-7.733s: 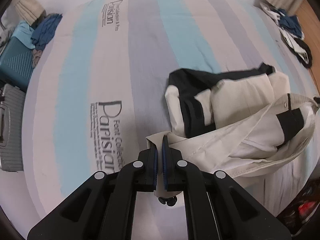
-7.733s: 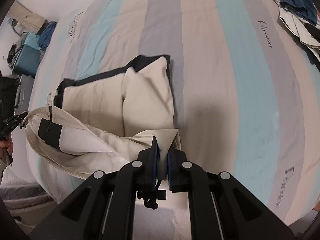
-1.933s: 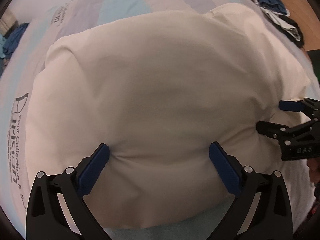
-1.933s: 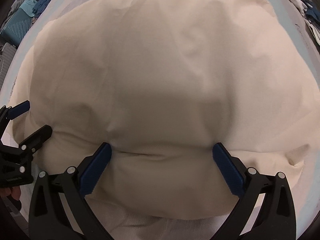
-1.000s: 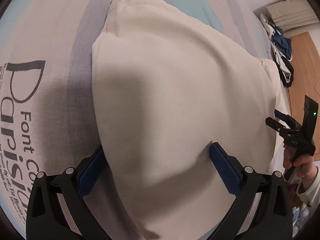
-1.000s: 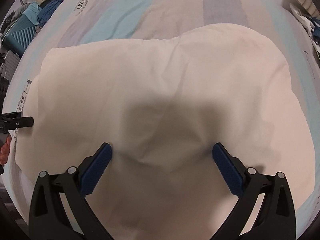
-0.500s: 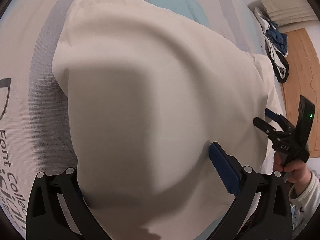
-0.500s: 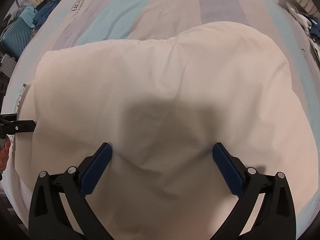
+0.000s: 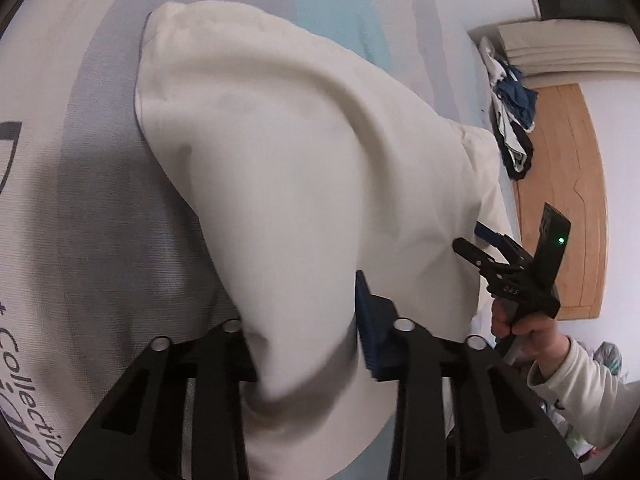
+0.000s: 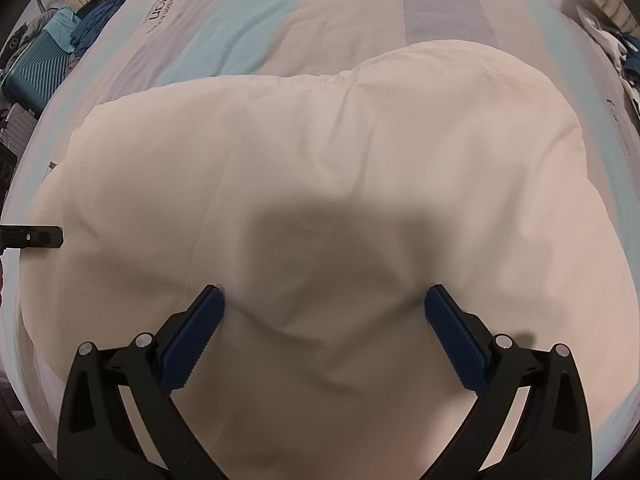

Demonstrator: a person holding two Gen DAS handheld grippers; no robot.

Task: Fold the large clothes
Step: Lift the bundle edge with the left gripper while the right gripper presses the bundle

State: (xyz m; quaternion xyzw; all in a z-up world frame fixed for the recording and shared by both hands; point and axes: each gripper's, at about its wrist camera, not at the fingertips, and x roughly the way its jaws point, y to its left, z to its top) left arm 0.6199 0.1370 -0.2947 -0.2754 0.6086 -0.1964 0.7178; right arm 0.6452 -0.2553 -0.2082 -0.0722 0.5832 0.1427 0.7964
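Observation:
A large cream garment (image 9: 300,160) lies folded and puffed up on the striped bed sheet (image 9: 100,240). My left gripper (image 9: 300,320) is at its near left edge. The jaws are closing, and a thick bunch of the cloth fills the gap between them and hides the left pad. In the right wrist view the same cream garment (image 10: 320,140) spreads under my right gripper (image 10: 324,336), which stands wide open with its blue pads resting on the cloth. The right gripper (image 9: 480,244) also shows at the garment's far edge, held by a hand (image 9: 520,326).
The striped sheet (image 10: 300,20) runs on behind the garment. A heap of clothes (image 9: 510,120) lies at the bed's far corner beside a wooden floor (image 9: 560,200). A teal suitcase (image 10: 34,76) and blue clothes (image 10: 92,24) sit off the bed's left side.
The left jaws have gone from wide open to narrow, gathering a bunch of the garment's edge between them. The left view has tilted a little. The right gripper has kept still.

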